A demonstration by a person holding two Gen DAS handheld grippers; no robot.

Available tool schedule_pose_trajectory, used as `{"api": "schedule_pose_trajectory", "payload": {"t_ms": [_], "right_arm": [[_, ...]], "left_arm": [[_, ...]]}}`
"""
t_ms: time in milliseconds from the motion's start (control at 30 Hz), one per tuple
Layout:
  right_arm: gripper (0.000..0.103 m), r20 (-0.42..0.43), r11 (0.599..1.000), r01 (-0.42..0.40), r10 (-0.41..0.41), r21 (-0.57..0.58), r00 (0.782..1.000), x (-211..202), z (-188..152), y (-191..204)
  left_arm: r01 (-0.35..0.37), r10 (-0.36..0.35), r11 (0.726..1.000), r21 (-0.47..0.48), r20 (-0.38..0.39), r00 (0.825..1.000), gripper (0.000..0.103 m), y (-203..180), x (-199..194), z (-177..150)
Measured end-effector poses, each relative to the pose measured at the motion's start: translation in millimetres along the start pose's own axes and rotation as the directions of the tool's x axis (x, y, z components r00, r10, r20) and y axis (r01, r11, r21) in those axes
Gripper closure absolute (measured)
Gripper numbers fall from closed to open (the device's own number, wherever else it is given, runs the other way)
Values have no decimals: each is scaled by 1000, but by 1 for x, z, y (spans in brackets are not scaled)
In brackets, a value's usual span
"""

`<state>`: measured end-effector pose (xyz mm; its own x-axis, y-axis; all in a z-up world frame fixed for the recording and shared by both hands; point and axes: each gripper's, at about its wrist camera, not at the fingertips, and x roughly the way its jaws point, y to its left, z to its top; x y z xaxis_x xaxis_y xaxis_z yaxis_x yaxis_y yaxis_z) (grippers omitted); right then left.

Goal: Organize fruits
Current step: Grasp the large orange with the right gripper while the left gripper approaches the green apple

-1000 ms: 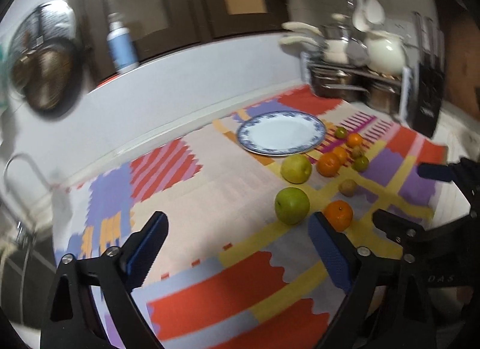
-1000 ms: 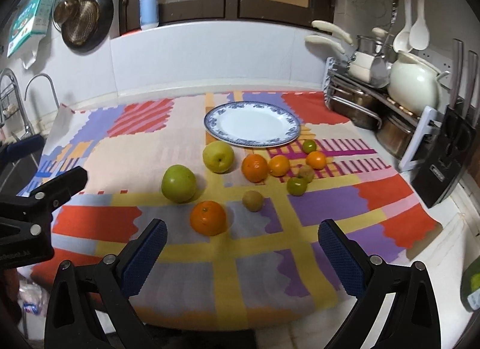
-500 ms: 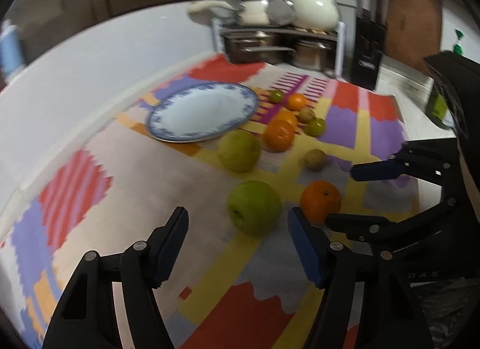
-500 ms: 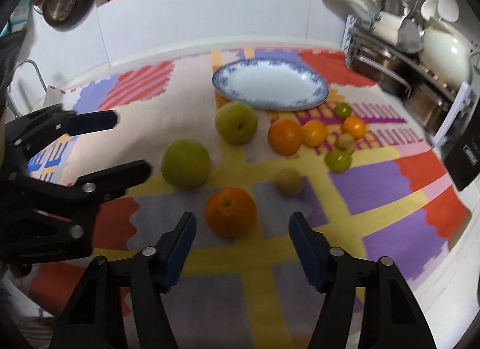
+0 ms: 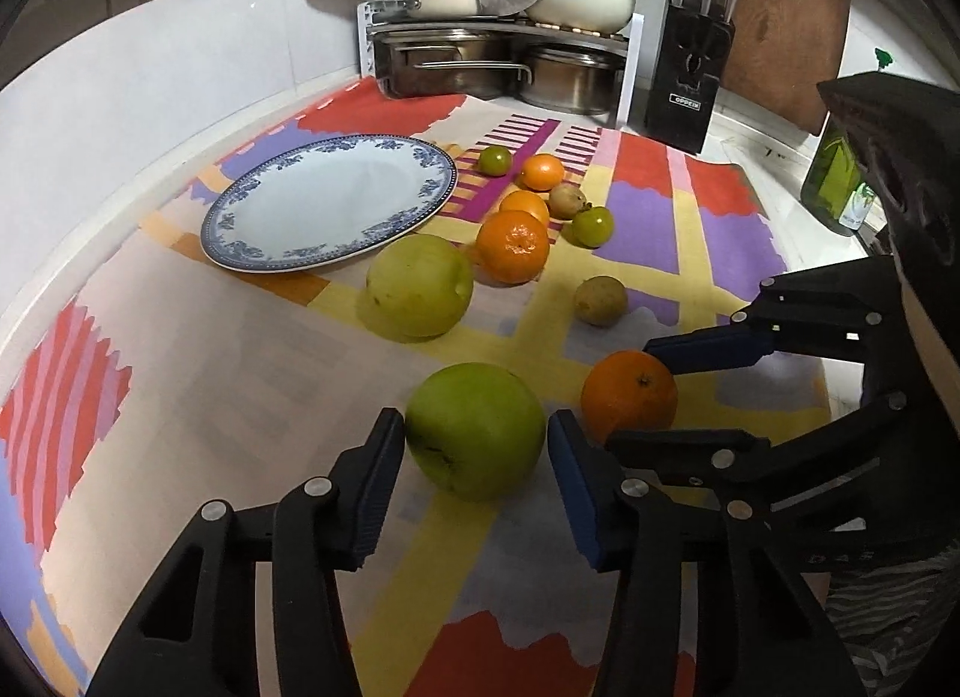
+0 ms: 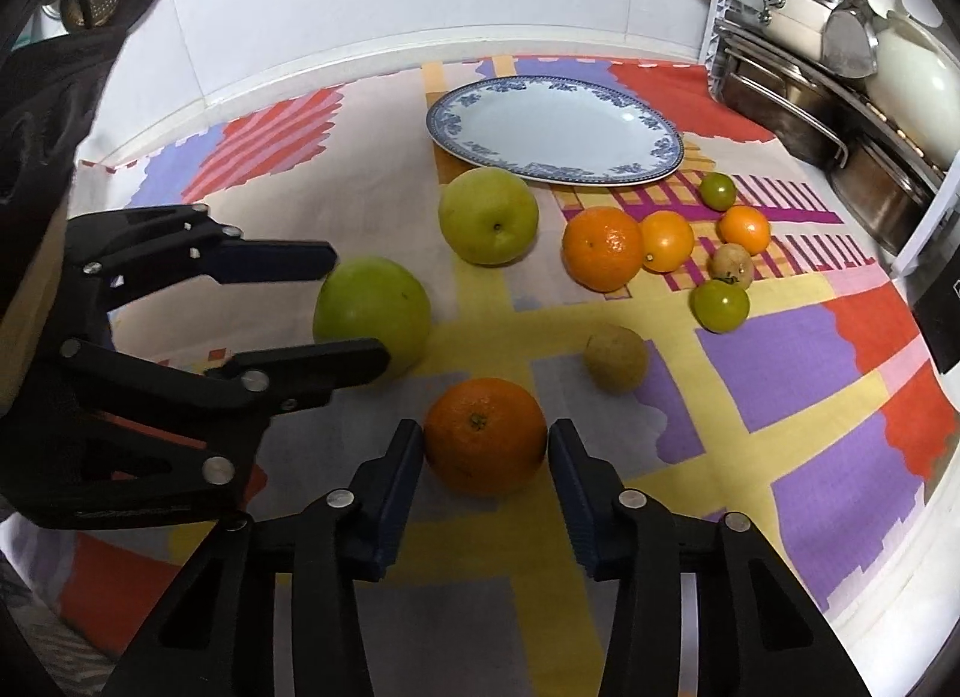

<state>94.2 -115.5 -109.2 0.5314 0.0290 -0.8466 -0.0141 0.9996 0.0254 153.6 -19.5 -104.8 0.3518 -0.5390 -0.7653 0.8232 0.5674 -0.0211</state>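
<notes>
Left gripper point(image 5: 474, 451) jaws, just closing, clamp round green apple point(image 5: 475, 428), right gripper point(image 6: 485, 448) clamps orange point(image 6: 485, 434) w/ brown kiwi point(image 6: 617, 358) near, blue-rimmed white plate point(image 6: 555, 128) beyond.

Black plastic tongs point(image 5: 474, 490), blue ribbed pads point(image 5: 569, 487), silver screws; grey striped sleeve point(image 5: 894, 625).

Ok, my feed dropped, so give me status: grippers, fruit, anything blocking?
Left gripper closing around green apple. Right gripper closing around orange. Both fruits on the cloth. Plate bare, way clear.
</notes>
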Motion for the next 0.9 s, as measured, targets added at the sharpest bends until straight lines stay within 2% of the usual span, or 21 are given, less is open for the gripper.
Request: {"api": "schedule_pose_trajectory", "payload": {"t_ms": [133,267,533,900], "right_arm": [[59,-6,1000,-27,27,-2,1000,1,3,-4],[60,-4,997,-65,64,-31,998,2,4,-11],[60,18,991,-119,120,-68,993,-7,7,-23],[60,115,990,-99,111,-104,987,-33,30,-36]], "left_arm": [[-16,16,1000,-27,-2,1000,54,-1,2,2],[-62,61,996,-67,-16,998,55,-5,3,4],[-140,135,975,-170,-41,990,55,-13,-5,5],[-233,249,944,-235,39,968,55,-16,-38,34]]}}
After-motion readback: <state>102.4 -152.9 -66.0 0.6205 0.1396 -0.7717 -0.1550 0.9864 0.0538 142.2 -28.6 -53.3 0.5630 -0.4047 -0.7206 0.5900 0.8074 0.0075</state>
